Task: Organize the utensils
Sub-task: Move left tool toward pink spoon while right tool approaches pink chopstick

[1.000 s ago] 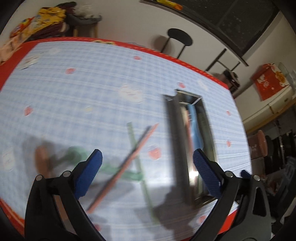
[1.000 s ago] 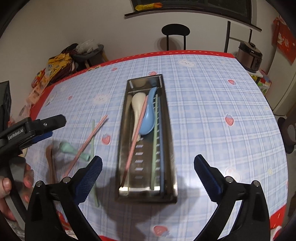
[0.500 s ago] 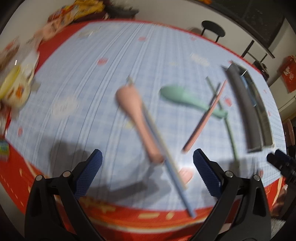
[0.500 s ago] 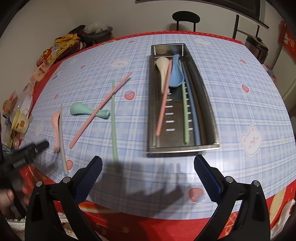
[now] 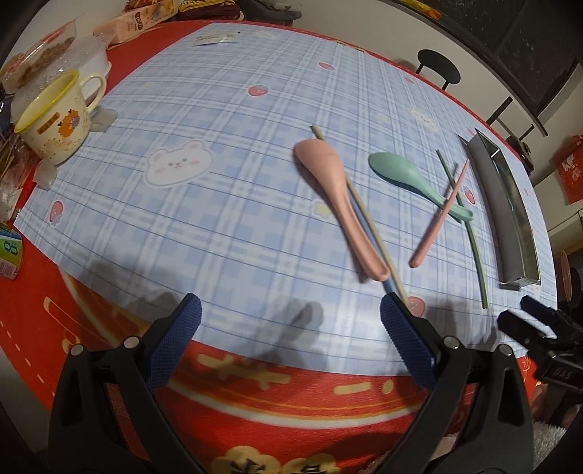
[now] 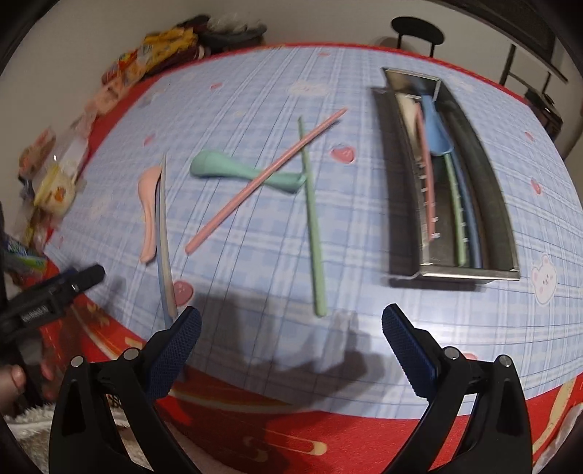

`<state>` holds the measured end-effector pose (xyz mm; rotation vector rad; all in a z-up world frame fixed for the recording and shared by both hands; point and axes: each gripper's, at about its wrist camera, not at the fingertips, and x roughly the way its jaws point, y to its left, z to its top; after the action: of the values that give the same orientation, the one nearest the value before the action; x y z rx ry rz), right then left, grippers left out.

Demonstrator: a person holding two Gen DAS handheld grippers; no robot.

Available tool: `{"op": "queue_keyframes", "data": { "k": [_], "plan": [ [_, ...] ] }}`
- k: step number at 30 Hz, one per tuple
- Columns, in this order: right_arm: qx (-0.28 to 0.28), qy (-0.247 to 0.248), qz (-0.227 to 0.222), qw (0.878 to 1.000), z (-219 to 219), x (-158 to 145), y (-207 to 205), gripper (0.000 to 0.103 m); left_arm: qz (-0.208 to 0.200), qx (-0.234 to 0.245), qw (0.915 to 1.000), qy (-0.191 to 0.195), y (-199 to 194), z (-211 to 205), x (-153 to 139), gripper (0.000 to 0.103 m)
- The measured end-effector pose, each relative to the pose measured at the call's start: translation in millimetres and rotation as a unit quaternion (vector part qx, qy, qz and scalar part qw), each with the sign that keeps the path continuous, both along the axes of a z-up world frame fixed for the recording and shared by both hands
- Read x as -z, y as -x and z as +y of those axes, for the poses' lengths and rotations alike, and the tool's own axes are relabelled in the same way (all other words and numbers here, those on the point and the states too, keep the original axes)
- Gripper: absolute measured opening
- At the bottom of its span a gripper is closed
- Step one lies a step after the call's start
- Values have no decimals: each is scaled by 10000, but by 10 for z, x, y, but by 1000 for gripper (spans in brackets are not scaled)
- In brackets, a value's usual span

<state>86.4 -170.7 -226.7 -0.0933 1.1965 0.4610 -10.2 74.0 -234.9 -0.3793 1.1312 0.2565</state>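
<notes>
A pink spoon [image 5: 339, 204] lies on the blue checked tablecloth beside a beige chopstick [image 5: 360, 204] and a blue one. To its right lie a green spoon [image 5: 404, 175], a pink chopstick [image 5: 437, 218] across it and a green chopstick [image 5: 470, 233]. A steel tray [image 6: 503, 204] at the right holds a white spoon, a blue spoon [image 6: 435, 127] and several chopsticks. My left gripper [image 5: 289, 339] is open and empty, near the table's front edge before the pink spoon. My right gripper [image 6: 291, 346] is open and empty, near the green chopstick's [image 6: 313, 226] near end.
A yellow-rimmed mug [image 5: 54, 120] and a plastic tub stand at the table's left edge, with snack packets [image 6: 164, 47] at the back left. A black stool [image 6: 417, 29] stands beyond the table. The red table border [image 5: 255, 393] lies under both grippers.
Both grippers have pulled back toward the table's front edge and swung left. The left one now faces the pink spoon instead of the tray. The utensils have not moved.
</notes>
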Motion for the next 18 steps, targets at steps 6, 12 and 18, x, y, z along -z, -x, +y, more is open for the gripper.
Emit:
{"op": "queue_keyframes", "data": {
  "k": [6,12,18],
  "plan": [
    [-5,-100,71,9999,145,24,70,96,-87,108,9998,152,46,141,-12,97],
    [-41,-132,164,9998,269,26,148,80,-164,321,9989,309,21,202,4,96],
    [167,-74,84,9998,142,-37,168,71,-284,468,9973,492,-154,190,34,96]
  ]
}}
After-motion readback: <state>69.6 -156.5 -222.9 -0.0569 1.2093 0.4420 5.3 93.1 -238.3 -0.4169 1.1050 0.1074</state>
